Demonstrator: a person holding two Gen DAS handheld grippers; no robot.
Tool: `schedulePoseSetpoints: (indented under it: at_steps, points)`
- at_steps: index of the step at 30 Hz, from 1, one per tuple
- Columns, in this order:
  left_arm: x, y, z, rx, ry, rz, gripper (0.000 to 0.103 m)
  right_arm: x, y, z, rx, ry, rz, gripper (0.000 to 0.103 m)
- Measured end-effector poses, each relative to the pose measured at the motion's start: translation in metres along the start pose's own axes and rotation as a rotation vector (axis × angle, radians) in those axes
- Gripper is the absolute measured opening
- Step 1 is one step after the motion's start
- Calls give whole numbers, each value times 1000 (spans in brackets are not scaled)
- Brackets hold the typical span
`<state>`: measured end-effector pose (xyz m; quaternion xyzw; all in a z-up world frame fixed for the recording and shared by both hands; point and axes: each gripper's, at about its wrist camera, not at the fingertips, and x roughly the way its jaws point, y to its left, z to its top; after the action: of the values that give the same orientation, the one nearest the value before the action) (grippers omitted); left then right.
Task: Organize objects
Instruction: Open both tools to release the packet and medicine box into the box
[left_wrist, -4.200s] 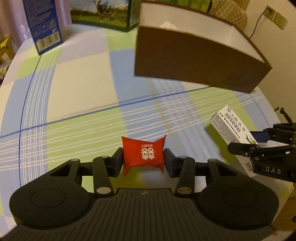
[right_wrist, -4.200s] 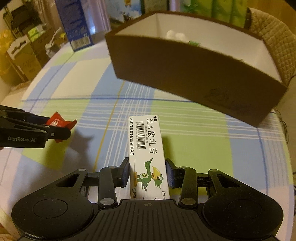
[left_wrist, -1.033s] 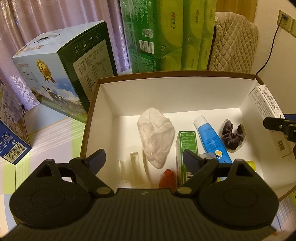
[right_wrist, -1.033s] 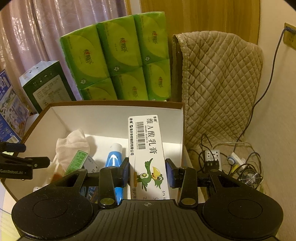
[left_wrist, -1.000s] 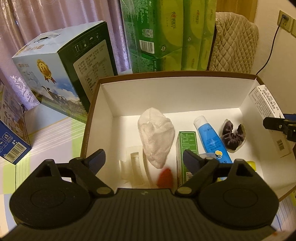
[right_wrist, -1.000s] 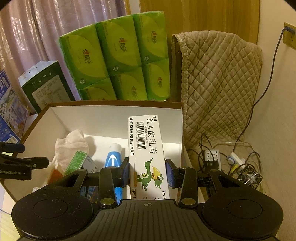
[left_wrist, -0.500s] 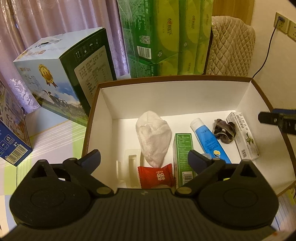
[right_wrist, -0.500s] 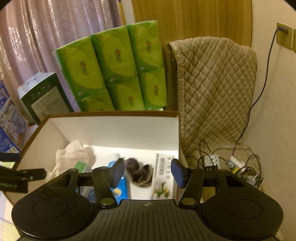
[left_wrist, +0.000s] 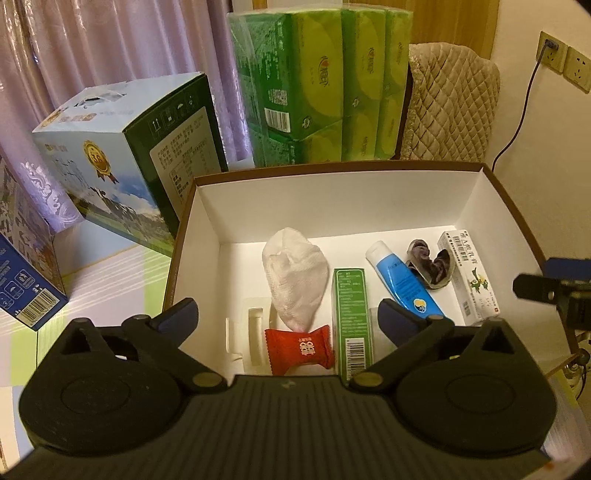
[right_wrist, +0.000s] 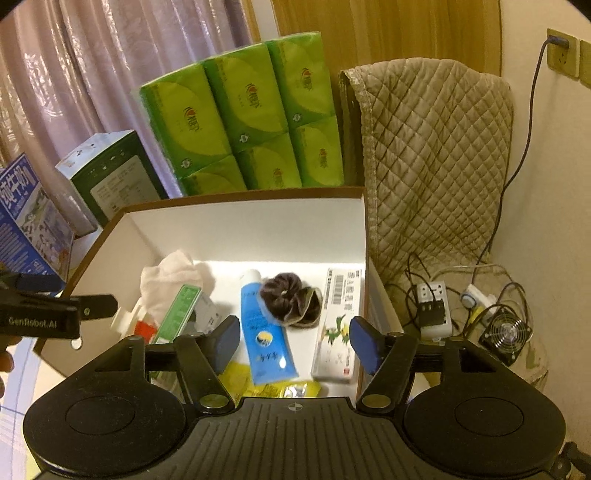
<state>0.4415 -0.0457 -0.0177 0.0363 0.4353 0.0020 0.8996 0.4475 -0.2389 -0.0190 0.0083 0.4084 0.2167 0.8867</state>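
- Left hand-held gripper (left_wrist: 286, 319): fingers spread, holding nothing, above the box (left_wrist: 388, 197).
- Right hand-held gripper (right_wrist: 295, 341): spread, holding nothing.
- Red candy (left_wrist: 299, 349): near-left box floor.
- White carton (right_wrist: 338, 323): along the right wall.

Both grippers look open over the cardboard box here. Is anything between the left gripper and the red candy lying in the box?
Nothing visible. The left gripper hangs open above the box, and the red candy lies bare on the floor right below its gap, between the white cloth and the green carton.
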Motion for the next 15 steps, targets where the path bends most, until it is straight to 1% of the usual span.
schedulePoseSetpoints:
  at_steps: [8,15]
  points:
    - [-21,-9,-5,-8,-8,20,102,-20,3,-10,9,-4,12,74]
    - [-45,-16,-12,-29,-20,44,102,-40,2,-19,4,-22,25,77]
